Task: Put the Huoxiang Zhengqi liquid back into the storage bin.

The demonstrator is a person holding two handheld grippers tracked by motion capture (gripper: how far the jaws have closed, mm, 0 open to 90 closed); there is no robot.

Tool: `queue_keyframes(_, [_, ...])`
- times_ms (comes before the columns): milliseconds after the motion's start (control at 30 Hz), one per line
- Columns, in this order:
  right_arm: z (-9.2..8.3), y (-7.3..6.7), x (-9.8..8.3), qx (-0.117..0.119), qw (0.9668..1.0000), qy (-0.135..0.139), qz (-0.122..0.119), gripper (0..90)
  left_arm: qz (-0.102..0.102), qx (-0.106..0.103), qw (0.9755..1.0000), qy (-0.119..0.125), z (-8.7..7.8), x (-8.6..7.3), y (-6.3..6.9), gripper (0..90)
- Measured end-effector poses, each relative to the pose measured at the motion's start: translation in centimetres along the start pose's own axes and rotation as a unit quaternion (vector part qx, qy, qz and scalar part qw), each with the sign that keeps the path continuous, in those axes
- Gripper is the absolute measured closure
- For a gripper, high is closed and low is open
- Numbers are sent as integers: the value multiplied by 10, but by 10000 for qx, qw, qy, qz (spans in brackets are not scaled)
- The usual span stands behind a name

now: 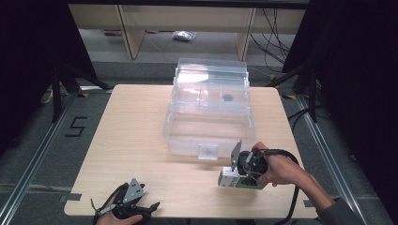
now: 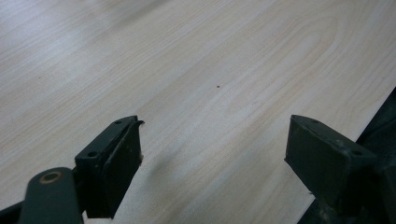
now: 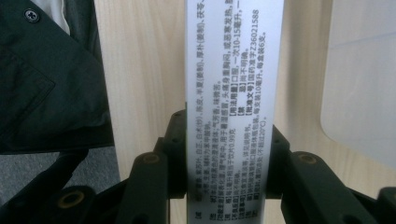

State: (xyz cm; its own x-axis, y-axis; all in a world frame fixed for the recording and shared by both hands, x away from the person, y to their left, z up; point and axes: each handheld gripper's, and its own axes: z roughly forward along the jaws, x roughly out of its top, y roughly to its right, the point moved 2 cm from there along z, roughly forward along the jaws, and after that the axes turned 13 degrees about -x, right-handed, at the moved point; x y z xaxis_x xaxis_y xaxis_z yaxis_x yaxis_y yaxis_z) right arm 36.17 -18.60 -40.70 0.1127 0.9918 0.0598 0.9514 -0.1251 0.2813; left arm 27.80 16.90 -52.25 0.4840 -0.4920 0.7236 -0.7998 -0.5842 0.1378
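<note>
The surface [image 1: 141, 140] in front of me is a pale wooden top, and at its far middle stands a clear plastic box [image 1: 209, 112] with its lid thrown back and its trays stepped open, the front compartment bare as far as I can see. Near its front right corner, close to my edge, my right tongs [image 1: 231, 177] are clamped on a small medicine carton [image 1: 230, 178], white with a green side; in the right gripper view the pads press both flanks of its printed panel [image 3: 229, 107], with the wood behind it. I judge the pick-up done and the carry to the box as the step in hand. Next I need to lift the carton over the front wall and let go low inside. My left tongs [image 1: 133, 202] wait at the near left edge, jaws standing apart over bare wood.
</note>
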Motion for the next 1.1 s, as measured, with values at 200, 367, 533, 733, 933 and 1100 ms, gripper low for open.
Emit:
queue_keyframes(200, [-10,10,2,-6,10000,89,30,644,64,18,10000,-21,-1,0,0,179])
queue_keyframes(367, [-25,23,5,20,9999,35,121,644,6,-18,10000,47,0,0,1,179])
queue_keyframes(533, [-32,29,9,-33,9998,208,11,645,72,27,10000,-39,-1,0,-1,179])
queue_keyframes(733, [-43,42,16,-109,9992,323,-203,645,6,15,10000,-17,0,0,0,179])
queue_keyframes(933, [-58,51,23,-127,9994,281,-159,646,-34,-29,10000,63,0,0,1,179])
queue_keyframes(1100, [-67,58,26,-160,9992,369,-29,646,-32,-29,10000,54,0,0,1,179])
